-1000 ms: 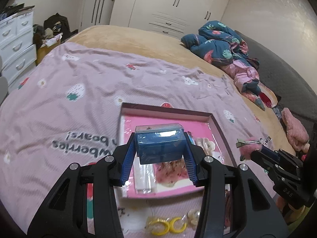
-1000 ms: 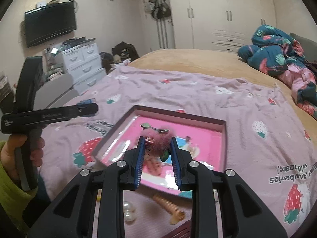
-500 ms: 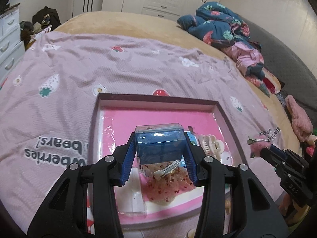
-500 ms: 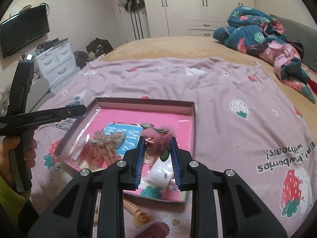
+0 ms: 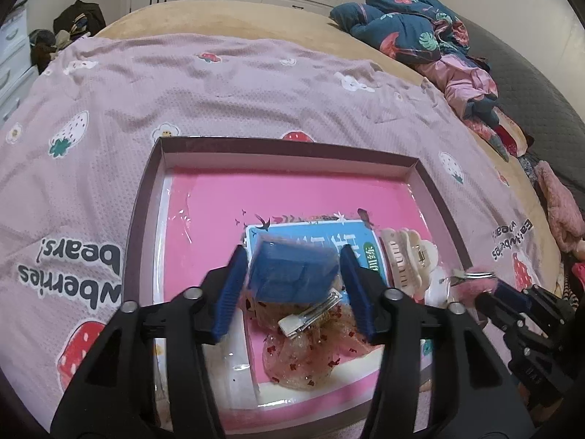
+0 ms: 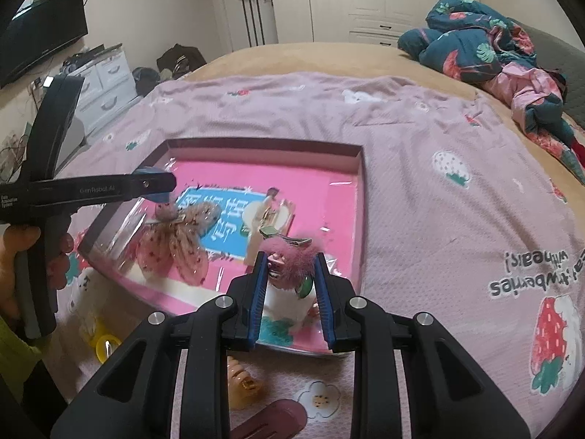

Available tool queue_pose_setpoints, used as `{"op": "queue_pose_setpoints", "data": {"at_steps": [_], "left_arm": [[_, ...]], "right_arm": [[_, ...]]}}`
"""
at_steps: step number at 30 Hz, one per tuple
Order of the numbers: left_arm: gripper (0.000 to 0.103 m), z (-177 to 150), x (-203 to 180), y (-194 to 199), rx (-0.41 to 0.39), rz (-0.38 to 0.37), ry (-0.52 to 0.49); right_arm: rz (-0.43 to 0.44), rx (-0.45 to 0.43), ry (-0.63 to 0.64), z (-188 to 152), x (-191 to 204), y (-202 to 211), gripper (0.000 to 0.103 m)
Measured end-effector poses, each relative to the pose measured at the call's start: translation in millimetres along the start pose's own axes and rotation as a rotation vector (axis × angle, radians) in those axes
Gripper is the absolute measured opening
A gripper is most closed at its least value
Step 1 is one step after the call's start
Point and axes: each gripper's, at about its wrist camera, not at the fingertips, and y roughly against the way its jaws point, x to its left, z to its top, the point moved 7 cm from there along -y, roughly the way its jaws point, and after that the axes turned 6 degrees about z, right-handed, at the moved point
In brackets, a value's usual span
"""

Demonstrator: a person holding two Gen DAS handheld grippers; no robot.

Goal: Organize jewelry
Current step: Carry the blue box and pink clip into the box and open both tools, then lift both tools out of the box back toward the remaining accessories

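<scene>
A shallow box (image 5: 153,179) with a pink floor lies on the bed; it also shows in the right wrist view (image 6: 360,197). My left gripper (image 5: 292,278) has its jaws spread, and a small blue jewelry case (image 5: 292,274) sits tilted and blurred between them, over a sheer sequined bow clip (image 5: 310,336). A cream claw clip (image 5: 406,256) lies in the box to the right. My right gripper (image 6: 289,274) is shut on a fuzzy pink hair clip (image 6: 292,252) above the box's near right corner.
A pink strawberry-print blanket (image 5: 219,84) covers the bed. Bundled clothes (image 5: 413,25) lie at the far right. Yellow rings (image 6: 104,344), an orange claw clip (image 6: 243,384) and a dark pink clip (image 6: 278,420) lie on the blanket in front of the box.
Both grippers moved forward over the box. The left jaws widened and the blue case tilted and slipped between them. The right gripper kept its hold on the pink clip.
</scene>
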Motion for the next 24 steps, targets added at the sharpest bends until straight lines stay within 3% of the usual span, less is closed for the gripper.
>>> {"op": "queue_pose_setpoints", "data": {"at_steps": [3,13,16,18,22,24], "left_arm": [[0.057,-2,1,5,-0.009,0.002,-0.002],[0.069,-7,12,34,-0.041,0.015,0.031],[0.073,-10,16,45,-0.052,0.019,0.039],[0.073,-12,18,51,-0.058,0.021,0.041],[0.075,-18,20,62,-0.065,0.024,0.048],[0.077,-22,22,68,-0.068,0.026,0.058]], "right_arm": [[0.013,0.017,0.010,-2,6,-6,0.025],[0.029,0.059,0.003,-11,16,-18,0.027],[0.034,0.053,-0.010,-13,18,-15,0.035],[0.028,0.039,-0.019,-13,18,-10,0.053],[0.028,0.007,-0.036,-9,18,5,0.065],[0.021,-0.011,-0.038,-7,18,13,0.075]]}}
